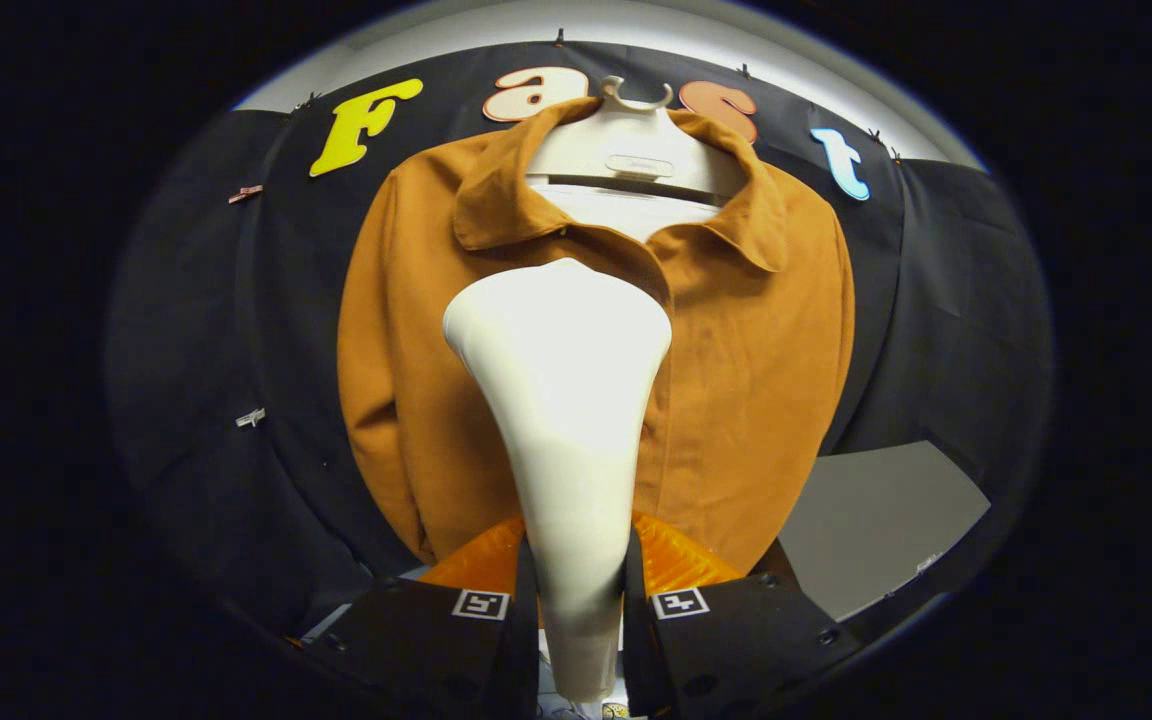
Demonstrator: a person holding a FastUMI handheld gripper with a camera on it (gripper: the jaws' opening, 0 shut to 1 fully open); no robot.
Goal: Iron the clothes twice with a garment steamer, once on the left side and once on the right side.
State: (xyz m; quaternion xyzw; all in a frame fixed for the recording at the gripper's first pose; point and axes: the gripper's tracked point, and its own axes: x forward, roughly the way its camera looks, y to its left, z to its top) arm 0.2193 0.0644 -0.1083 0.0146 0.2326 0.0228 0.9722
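Got my tongs [576,610] clamped on the handle of the white steamer [561,400], both fingers pressing it; its wide head sits up ahead of them, near the collar of the brown shirt [756,380] on its hanger [636,150]; I reckon the trick is keeping the head flat, then dragging slowly down one side without twisting the grip.

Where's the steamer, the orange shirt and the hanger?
steamer [566,400]: gripper view, its white body, held between the claw [581,600] fingers.
orange shirt [756,380]: gripper view, front panel.
hanger [636,150]: gripper view, white neck inside the collar.
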